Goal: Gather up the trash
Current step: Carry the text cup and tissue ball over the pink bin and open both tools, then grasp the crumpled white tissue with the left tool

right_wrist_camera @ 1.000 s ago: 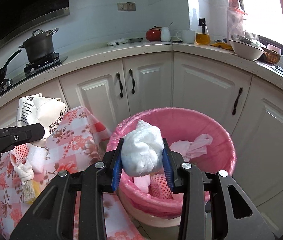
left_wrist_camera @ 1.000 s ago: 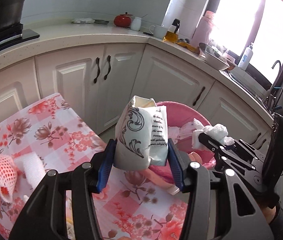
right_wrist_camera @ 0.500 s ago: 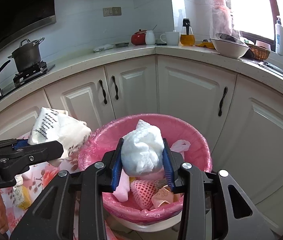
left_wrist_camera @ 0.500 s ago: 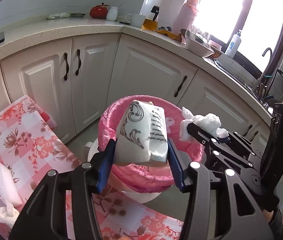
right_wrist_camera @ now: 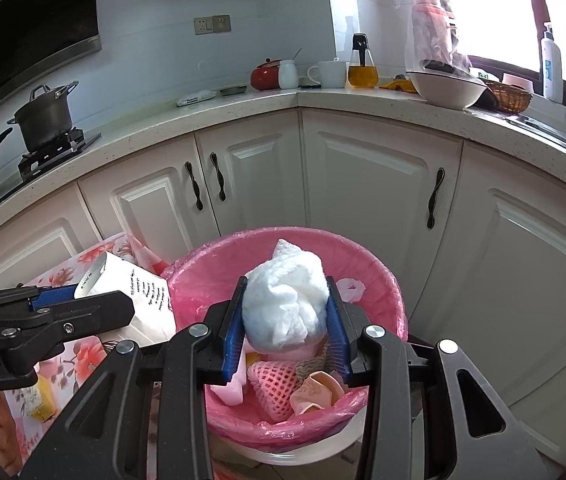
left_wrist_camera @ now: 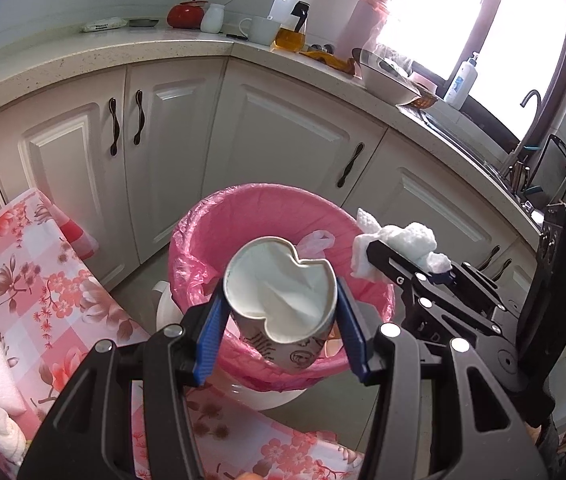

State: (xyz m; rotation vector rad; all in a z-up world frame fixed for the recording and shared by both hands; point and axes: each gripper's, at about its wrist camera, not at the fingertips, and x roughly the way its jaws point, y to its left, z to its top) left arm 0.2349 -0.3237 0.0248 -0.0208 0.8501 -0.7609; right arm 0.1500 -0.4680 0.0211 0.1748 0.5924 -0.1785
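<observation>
You hold the crushed paper cup (left_wrist_camera: 281,300) over the near rim of the pink-lined trash bin (left_wrist_camera: 211,224), ready to drop; your left gripper (left_wrist_camera: 279,320) is part-closed, pinching its sides. Your right gripper (right_wrist_camera: 285,320) likewise clamps a white tissue wad (right_wrist_camera: 285,304) above the bin's opening.

Pink bin liner (right_wrist_camera: 379,280), floral pink-checked tablecloth (left_wrist_camera: 23,280), white cabinets (right_wrist_camera: 363,184).

Crumpled paper cup (left_wrist_camera: 281,300), thin glossy pink plastic bin liner (left_wrist_camera: 283,216)
</observation>
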